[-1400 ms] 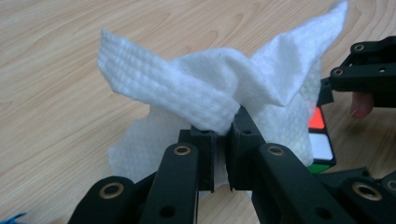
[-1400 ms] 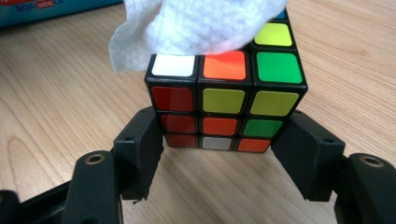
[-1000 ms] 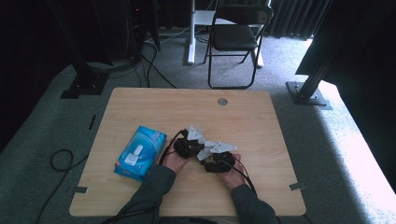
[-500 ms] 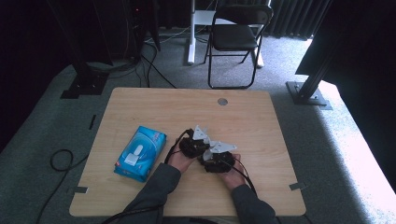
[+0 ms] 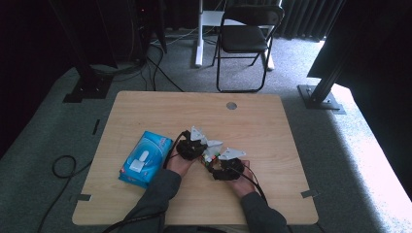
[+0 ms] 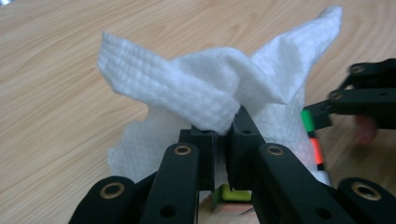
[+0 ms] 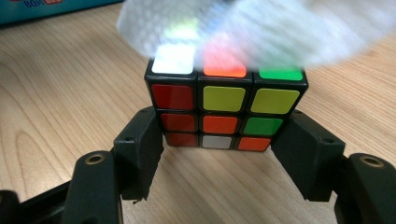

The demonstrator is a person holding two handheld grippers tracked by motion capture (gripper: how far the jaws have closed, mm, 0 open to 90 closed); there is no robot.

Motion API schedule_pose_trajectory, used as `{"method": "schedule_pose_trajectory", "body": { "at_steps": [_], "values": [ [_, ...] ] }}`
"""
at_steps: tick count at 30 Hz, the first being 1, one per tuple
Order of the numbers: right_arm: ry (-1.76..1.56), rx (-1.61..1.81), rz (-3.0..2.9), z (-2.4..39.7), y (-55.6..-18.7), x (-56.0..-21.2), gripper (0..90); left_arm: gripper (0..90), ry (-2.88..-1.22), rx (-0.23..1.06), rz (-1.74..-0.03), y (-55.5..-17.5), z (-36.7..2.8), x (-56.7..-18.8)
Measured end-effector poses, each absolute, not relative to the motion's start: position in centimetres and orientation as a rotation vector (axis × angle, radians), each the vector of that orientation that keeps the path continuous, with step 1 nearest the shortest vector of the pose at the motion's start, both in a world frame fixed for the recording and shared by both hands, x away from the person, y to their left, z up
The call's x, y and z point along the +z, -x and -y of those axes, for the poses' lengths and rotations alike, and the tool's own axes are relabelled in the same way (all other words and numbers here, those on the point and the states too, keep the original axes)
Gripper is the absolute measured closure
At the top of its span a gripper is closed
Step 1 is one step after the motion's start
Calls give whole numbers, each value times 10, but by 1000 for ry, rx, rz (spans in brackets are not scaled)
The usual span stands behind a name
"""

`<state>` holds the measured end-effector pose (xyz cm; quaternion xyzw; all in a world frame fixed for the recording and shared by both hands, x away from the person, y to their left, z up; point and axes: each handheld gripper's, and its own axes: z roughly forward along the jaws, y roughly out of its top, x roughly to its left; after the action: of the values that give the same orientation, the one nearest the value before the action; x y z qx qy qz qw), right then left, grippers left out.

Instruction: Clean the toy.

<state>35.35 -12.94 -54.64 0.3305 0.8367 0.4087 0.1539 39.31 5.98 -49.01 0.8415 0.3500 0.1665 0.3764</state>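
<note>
Standing by the light wooden table, here's how it looks, biggest stuff first. Left of centre in the high view lies a flat blue tissue pack with a white dispenser slot, not involved right now.

The action is just below the middle of that frame. The scrambled plastic puzzle cube with black edges and coloured stickers sits on the tabletop between the two hands. The right gripper has its jaws spread wide around the cube's lower layer, one on each side. They look like they're touching its sides, but I can't say from this angle how firmly, so call it a brace more than a sure clamp.

The left gripper has its jaws pressed together, pinching a crumpled white embossed paper tissue by a bunched fold. The tissue hangs over the cube's top face, blurry in the right gripper view.

Handling-wise, my guess: the cube is light, rigid and smooth-sided, so it'll skate on the wood or twist a layer if pushed off-centre. Best held square across two opposite flat faces, low down, like the right one does now. The tissue is soft, floppy and tears easily; grab it by a thick wad, not one thin corner, and wipe with gentle pressure.
</note>
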Motion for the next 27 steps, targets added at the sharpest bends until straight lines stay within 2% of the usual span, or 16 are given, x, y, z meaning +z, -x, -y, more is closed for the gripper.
{"method": "schedule_pose_trajectory", "body": {
  "at_steps": [8,11,14,27],
  "values": [
    [-965,1185,-2420,131,-356,-547,333,835,-2153,397,-939,-392,-71,-497],
    [-986,1191,-2410,132,-356,-547,284,834,-2131,380,-956,-389,-74,-499],
    [-1003,1197,-2399,132,-357,-547,278,834,-2118,370,-963,-385,-76,-501],
    [-1011,1213,-2350,136,-351,-546,324,834,-2100,354,-966,-369,-83,-506]
  ]
}}
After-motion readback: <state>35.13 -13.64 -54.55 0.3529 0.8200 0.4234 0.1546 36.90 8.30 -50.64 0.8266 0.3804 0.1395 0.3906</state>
